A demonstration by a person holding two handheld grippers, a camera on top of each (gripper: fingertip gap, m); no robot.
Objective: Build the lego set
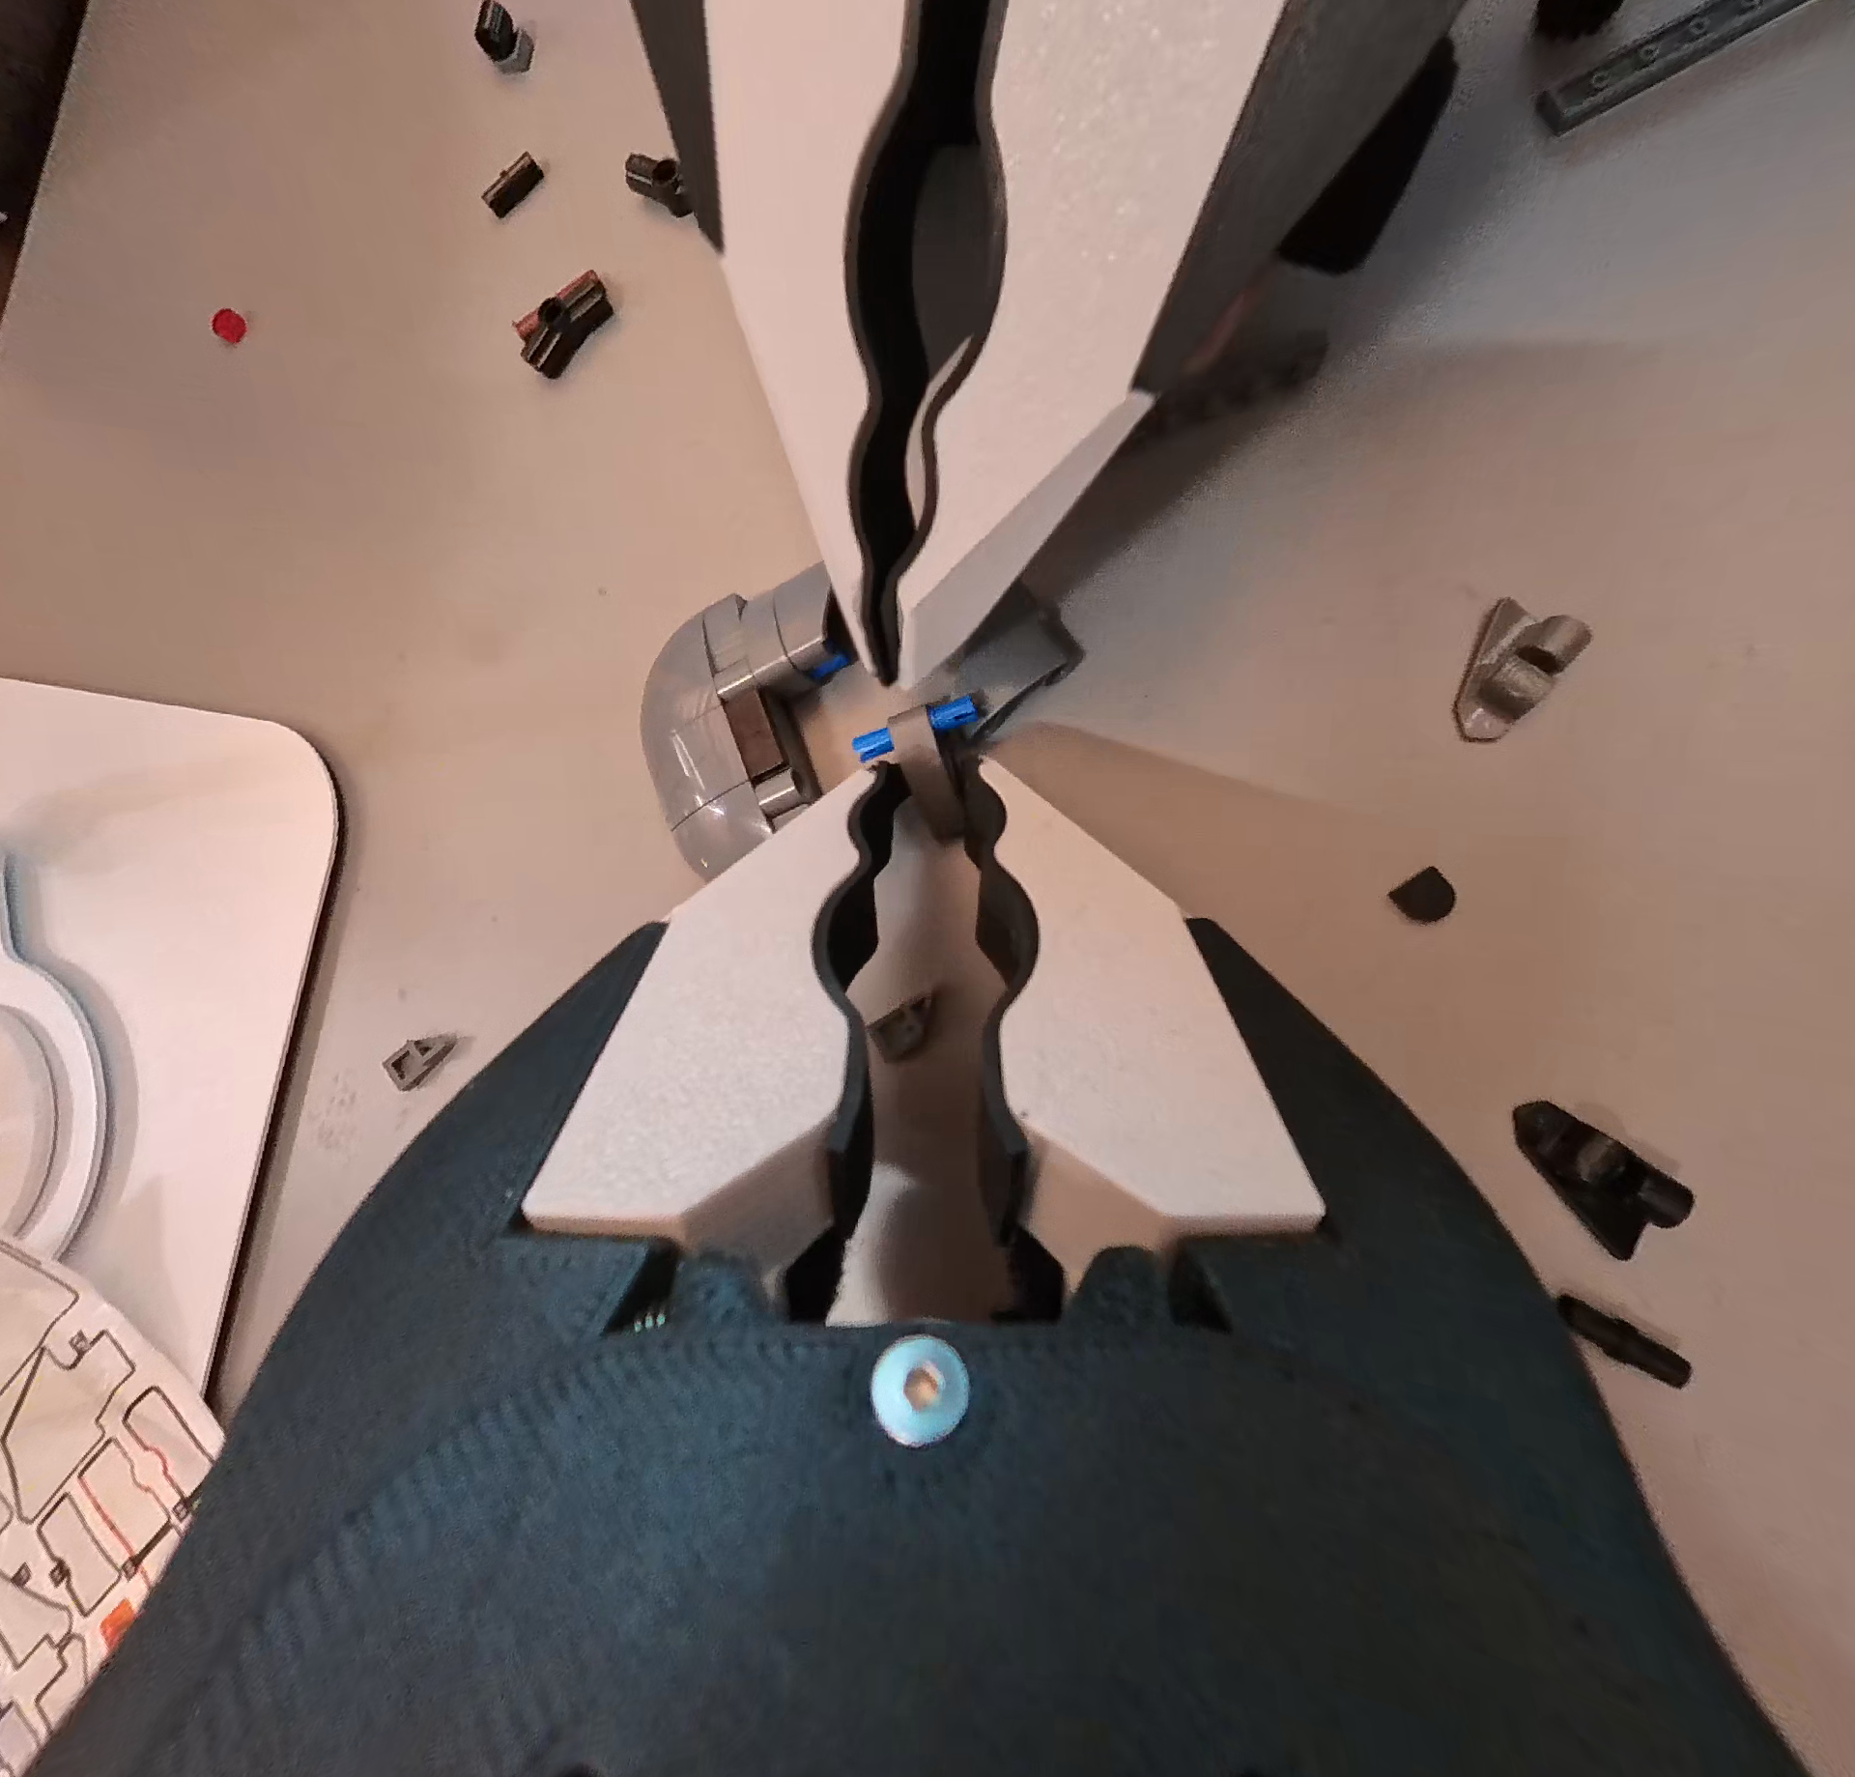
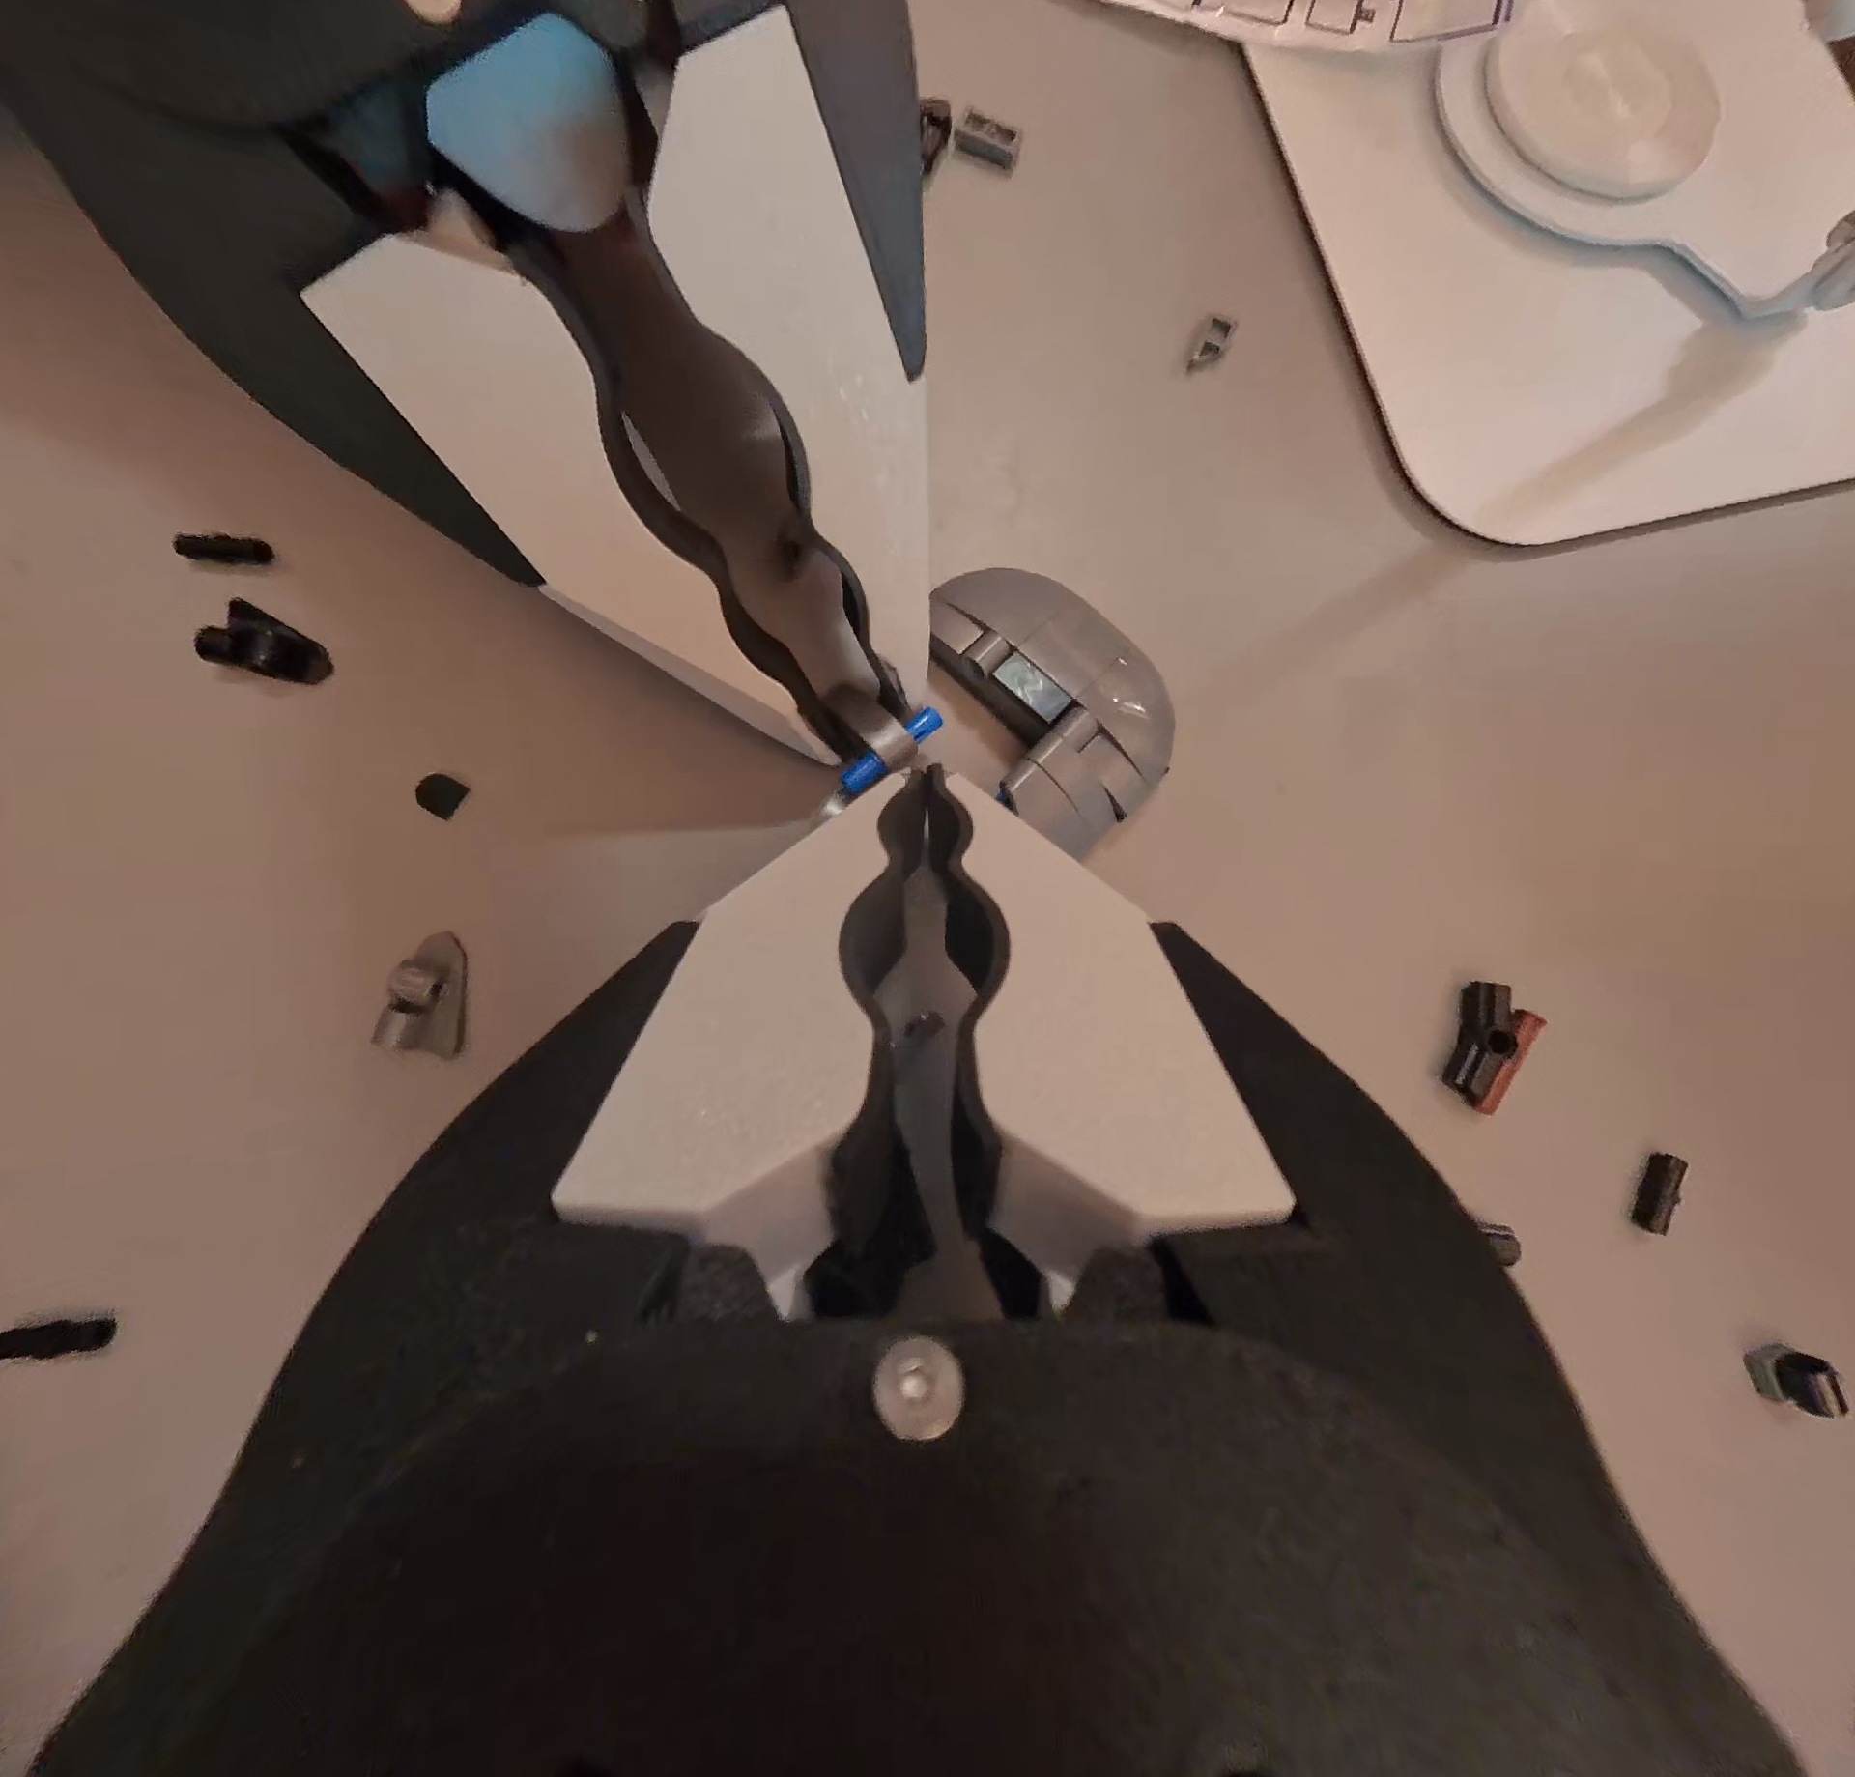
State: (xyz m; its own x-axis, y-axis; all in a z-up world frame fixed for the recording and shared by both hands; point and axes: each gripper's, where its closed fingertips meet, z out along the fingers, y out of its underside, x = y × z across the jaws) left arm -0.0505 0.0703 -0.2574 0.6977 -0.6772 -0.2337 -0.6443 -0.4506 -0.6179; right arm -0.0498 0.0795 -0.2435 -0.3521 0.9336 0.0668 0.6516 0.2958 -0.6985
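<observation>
Clamped in the left gripper (image 1: 918,785), a grey piece (image 1: 929,760) is held — right gripper (image 2: 923,785) pressed together, empty.

Warm, even light | soft shadows | fisheye edges – slight blur

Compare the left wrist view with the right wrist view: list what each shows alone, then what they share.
Only the left wrist view shows the small red round stud and the long grey studded plate. Only the right wrist view shows the grey-and-black clip piece at its right edge. Both show the left gripper holding the small grey piece with the blue pin, the right gripper shut, and the rounded grey assembly.
</observation>
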